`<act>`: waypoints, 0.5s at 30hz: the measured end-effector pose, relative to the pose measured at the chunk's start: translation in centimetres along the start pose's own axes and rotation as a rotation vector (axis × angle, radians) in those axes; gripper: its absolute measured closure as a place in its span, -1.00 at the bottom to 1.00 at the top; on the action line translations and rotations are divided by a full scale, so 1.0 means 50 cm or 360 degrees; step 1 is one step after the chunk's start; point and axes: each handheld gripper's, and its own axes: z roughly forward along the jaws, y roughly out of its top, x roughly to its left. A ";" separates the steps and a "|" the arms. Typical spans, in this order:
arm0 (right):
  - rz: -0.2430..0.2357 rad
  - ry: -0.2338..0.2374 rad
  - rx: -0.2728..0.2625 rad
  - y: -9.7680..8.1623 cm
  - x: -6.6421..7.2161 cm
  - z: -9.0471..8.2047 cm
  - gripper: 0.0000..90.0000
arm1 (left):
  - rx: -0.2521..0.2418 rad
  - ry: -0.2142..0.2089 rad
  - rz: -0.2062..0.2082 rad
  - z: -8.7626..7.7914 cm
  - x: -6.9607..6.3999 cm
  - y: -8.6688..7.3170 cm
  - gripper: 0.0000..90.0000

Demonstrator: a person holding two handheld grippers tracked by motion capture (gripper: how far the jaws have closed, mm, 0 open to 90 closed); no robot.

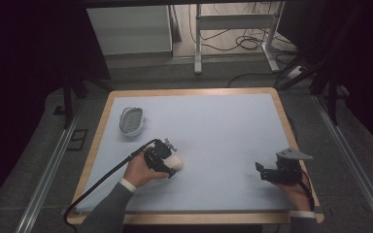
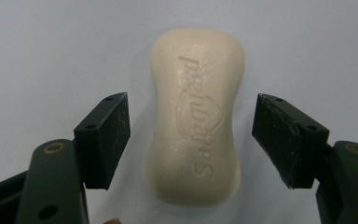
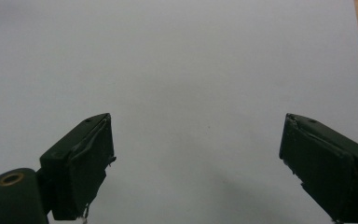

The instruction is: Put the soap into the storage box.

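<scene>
The worktop point(image 1: 213, 131) carried a pale blue mat inside a wooden rim. The right gripper point(image 3: 196, 163) hovered near the mat's right edge, its fingers point(image 3: 81, 165) spread wide over bare surface. The left gripper point(image 2: 191, 140) stood left of centre, fingers point(image 2: 105, 140) released either side of a cream soap bar point(image 2: 196, 114), apart from it. A white soap dish point(image 1: 131, 121) lay well apart, toward the far left corner.
</scene>
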 end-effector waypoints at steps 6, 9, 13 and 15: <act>0.0005 -0.0004 -0.0001 0.000 -0.002 -0.001 -0.78 | 0.0030 -0.0002 0.0017 0.008 -0.001 0.000 -0.22; 0.0004 -0.0017 -0.0007 0.000 -0.002 -0.002 -0.78 | 0.0036 0.0006 0.0017 0.010 -0.001 -0.001 -0.19; 0.0007 -0.0024 -0.0013 0.001 -0.002 -0.004 -0.78 | 0.0051 0.0010 0.0013 0.015 -0.002 0.000 -0.12; 0.0013 -0.0028 -0.0011 0.001 -0.003 -0.005 -0.78 | 0.0054 0.0011 0.0015 0.017 -0.002 -0.001 -0.09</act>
